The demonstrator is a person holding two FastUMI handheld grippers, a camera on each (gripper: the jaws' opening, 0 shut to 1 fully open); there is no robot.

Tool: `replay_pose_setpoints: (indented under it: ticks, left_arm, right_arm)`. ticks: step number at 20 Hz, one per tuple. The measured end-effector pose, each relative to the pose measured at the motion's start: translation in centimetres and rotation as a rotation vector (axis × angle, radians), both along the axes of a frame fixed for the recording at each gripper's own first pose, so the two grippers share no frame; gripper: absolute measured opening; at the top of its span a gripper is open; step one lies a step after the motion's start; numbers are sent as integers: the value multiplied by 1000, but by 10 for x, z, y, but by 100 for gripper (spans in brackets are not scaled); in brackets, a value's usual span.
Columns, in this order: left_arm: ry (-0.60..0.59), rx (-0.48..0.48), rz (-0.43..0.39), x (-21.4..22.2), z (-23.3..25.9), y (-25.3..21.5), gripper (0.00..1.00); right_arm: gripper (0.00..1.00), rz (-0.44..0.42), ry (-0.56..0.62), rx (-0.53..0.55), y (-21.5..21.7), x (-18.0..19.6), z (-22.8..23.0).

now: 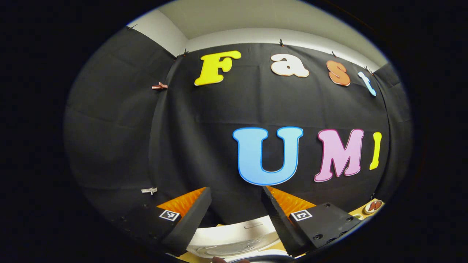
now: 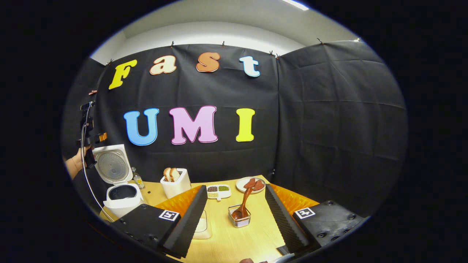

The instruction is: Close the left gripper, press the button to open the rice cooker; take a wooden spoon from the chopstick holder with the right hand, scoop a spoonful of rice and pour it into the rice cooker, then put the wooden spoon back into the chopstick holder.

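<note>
Bench [image 2: 234, 237] is showing pale wood grain w/ a smooth matt finish; rice cooker [image 2: 122, 199] is looking like smooth, slightly glossy plastic. Wooden spoon [image 2: 243, 204] is gleaming, varnished, in a wire-mesh metal chopstick holder [image 2: 239, 220]. Booth wall is hanging as matt, creased cloth.

Even overhead light brightens the pale ceiling [image 2: 219, 22] in both gripper views, while the black cloth wall [image 2: 329, 109] stays dim. Fisheye distortion bows the edges; the wooden table [image 2: 234, 237] shows soft shadows, little glare.
</note>
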State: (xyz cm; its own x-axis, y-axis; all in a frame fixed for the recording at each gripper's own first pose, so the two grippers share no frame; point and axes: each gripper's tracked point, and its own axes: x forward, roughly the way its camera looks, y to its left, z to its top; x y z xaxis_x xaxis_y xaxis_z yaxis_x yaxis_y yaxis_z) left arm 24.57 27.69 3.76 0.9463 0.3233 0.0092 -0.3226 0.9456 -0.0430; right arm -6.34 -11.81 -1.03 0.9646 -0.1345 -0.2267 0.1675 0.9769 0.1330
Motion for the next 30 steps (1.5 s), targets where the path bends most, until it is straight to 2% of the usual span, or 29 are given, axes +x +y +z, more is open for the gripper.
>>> replay_pose_setpoints:
  ticks: [4,8,9,14,22,30]
  left_arm:
    - [97,-86,5,8,-37,-2,95]
    - [133,-33,3,-9,-46,-6,96]
    - [141,-45,1,-13,-49,-12,98]
    - [162,-57,-14,-53,-59,-49,98]
    - [227,-98,-28,-117,-107,-109,97]
    - [335,-195,-49,-152,-165,-143,98]
  right_arm:
    - [98,17,17,0,-2,-14,-3]
    - [98,41,36,4,3,-21,-8]
    - [98,51,43,8,6,-22,-10]
    - [100,103,48,18,17,-15,-11]
    - [98,146,13,35,26,-5,-1]
    - [98,131,16,51,14,-15,-3]
